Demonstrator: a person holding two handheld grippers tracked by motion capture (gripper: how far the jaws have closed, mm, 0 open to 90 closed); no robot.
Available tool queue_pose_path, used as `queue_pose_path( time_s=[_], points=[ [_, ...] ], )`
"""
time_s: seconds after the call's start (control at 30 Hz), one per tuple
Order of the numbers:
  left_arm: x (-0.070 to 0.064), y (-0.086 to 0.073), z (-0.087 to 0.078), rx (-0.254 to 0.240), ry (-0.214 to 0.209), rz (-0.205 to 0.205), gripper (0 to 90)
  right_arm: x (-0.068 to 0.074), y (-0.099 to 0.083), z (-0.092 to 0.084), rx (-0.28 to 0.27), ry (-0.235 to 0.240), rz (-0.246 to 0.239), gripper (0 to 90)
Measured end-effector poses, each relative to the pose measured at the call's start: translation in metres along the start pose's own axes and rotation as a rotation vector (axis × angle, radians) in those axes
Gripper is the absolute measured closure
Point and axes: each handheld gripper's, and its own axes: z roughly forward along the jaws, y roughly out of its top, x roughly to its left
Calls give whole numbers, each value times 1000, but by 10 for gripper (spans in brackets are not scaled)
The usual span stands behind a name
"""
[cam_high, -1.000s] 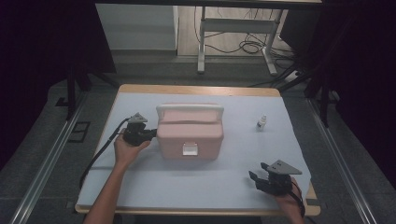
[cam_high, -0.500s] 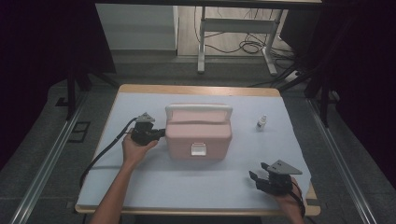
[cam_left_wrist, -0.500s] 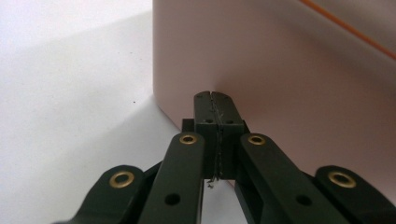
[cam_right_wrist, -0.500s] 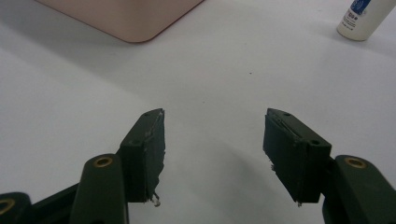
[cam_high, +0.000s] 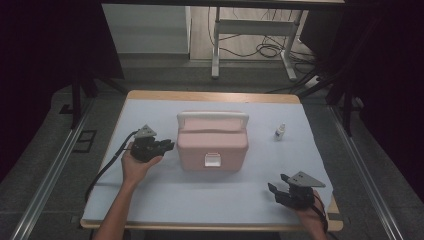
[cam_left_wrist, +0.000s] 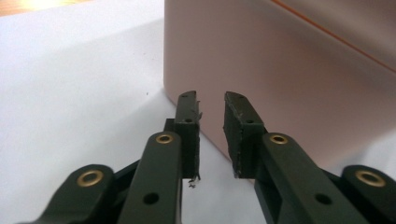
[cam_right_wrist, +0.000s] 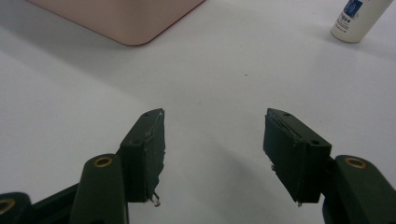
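Left claw lets off the pink box after nudging it across the surface.

High view: against the 2 earlier frames, the pink box (cam_high: 212, 141) sits further right on the surface (cam_high: 150, 195); the left claw (cam_high: 169, 146) has drawn back just beside its left wall, apart from it. Left gripper view: the jaws have just been opening, now slightly spread with nothing between them, the box wall just ahead. Right gripper view: the right claw (cam_right_wrist: 212, 154) is spread wide and empty, idle near the front edge, a small white bottle (cam_right_wrist: 357, 18) far off. The push looks finished.
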Motion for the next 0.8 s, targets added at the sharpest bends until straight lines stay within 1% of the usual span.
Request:
queue_pose_path(
  time_s=[0.03,0.07,0.1,0.13,0.17,0.2,0.23,0.27,0.3,0.33,0.47,0.53,0.57,0.6,0.63,0.7,0.73,0.8],
  points=[
    [0,0,0,0,0,0,731,0,0,0,-1,0,0,388],
    [-1,-7,-6,0,-6,-5,716,0,0,0,0,0,0,388],
    [-1,-7,-6,0,-6,-5,707,0,0,0,0,0,0,388],
    [-3,-14,-12,1,-8,-1,695,1,0,1,4,1,0,387],
    [-3,-14,-12,1,-8,-1,687,1,0,1,4,1,0,387],
    [-5,-21,-17,-1,-8,-3,679,1,0,1,5,1,-2,386],
    [-5,-21,-17,-1,-8,-3,669,1,0,2,5,1,-3,387],
    [-7,-24,-20,1,-5,3,659,1,0,2,5,2,-3,387],
    [-10,-27,-22,0,-12,2,659,1,0,2,5,2,-3,387],
    [-11,-30,-24,0,-15,5,639,2,0,1,4,1,-3,386],
    [-19,-40,-30,-1,-20,16,612,1,0,1,3,1,-3,387],
    [-23,-44,-30,15,-21,31,602,1,0,1,3,3,-1,386],
    [-24,-45,-29,36,-23,39,590,1,0,1,3,2,0,386],
    [-24,-46,-29,50,-17,49,569,1,0,1,4,2,1,386],
    [-25,-47,-29,52,-11,52,569,1,0,1,4,2,1,386],
    [-26,-50,-31,54,-18,53,562,1,0,1,5,3,-2,385],
    [-28,-52,-31,64,-12,65,551,1,0,1,3,4,-2,385],
    [-29,-53,-32,68,-11,68,548,1,0,1,2,4,-2,385]
  ],
)
